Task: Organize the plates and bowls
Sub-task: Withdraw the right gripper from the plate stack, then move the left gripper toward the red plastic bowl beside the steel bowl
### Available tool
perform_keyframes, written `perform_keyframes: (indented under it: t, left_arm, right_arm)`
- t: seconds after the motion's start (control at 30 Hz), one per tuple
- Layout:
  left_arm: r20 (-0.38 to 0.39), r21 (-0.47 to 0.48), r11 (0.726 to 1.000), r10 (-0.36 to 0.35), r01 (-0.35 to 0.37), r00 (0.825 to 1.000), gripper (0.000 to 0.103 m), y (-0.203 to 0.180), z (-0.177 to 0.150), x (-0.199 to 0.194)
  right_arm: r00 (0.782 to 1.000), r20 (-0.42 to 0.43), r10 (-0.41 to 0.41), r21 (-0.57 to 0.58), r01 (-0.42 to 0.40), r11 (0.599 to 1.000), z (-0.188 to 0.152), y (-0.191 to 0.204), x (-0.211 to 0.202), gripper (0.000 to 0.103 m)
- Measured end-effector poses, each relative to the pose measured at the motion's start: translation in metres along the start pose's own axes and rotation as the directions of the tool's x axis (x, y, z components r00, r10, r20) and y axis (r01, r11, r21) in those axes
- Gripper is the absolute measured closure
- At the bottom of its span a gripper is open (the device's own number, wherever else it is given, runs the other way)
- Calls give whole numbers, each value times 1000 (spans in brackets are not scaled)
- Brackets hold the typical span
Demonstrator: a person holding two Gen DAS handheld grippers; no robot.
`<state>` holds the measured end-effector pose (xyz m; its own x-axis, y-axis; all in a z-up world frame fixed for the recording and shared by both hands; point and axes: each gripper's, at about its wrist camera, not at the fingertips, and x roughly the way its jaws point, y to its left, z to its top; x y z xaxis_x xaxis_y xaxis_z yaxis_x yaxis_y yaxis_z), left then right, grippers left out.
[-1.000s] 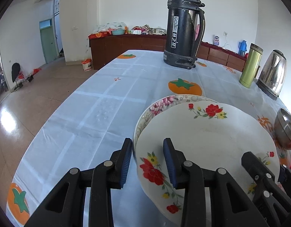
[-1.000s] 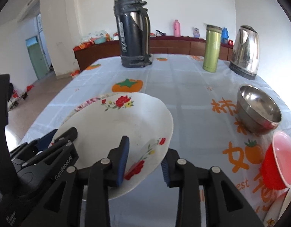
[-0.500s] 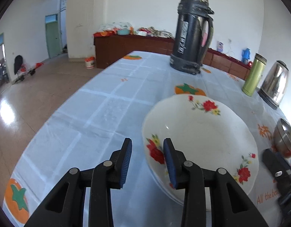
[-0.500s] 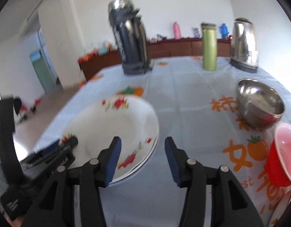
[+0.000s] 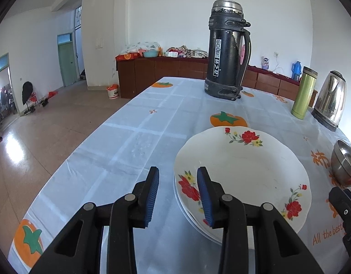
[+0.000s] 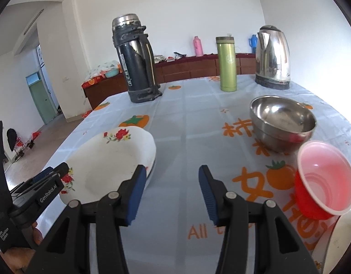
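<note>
Persimmon-print tablecloth (image 5: 139,134) under everything. Nearest: our left gripper (image 5: 178,191), jaws apart, straddling rim of floral plate (image 5: 243,171), pads not pressing as far as we see; plate sits nested on second plate, likely freshly stacked. Our right gripper (image 6: 169,190) jaws apart, empty, beside stack. Beyond: red plastic bowl (image 6: 323,180), steel bowl (image 6: 282,121) unsorted. Farthest: black thermos (image 6: 136,59), kettle (image 6: 272,57).

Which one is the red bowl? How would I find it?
Start at the shiny steel bowl on the orange-fruit tablecloth. Just nearer the camera lies the red bowl, tipped on its side. It is the only plastic one, red outside, pink inside.
</note>
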<state>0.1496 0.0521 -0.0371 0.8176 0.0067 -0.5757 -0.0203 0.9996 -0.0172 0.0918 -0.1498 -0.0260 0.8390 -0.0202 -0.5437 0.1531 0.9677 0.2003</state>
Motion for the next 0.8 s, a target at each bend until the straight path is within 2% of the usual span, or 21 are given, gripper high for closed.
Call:
perform_keyframes:
  t: [0.23, 0.33, 0.37, 0.63, 0.7, 0.8]
  left_arm:
    - [68, -1, 1000, 9, -9, 998, 64, -1, -5, -18]
    - [75, -11, 1000, 5, -4, 997, 54, -2, -9, -24]
    - [80, -14, 1000, 7, -6, 997, 50, -2, -10, -26]
    - [124, 18, 999, 31, -33, 992, 49, -13, -19, -44]
    - [136, 20, 999, 41, -44, 990, 35, -15, -22, -49]
    - [164, 10, 998, 60, -63, 985, 30, -15, -24, -57]
  right_arm:
    - [1000, 15, -14, 13, 14, 1000, -5, -8, -8, 54]
    - [999, 34, -14, 20, 14, 1000, -6, -10, -13, 52]
    - [999, 40, -17, 21, 16, 1000, -7, -11, -15, 49]
    - [996, 77, -35, -19, 37, 999, -12, -11, -33, 46]
    - [996, 84, -39, -31, 42, 999, -14, -10, -37, 46]
    - [995, 90, -42, -38, 46, 998, -16, -11, -42, 46]
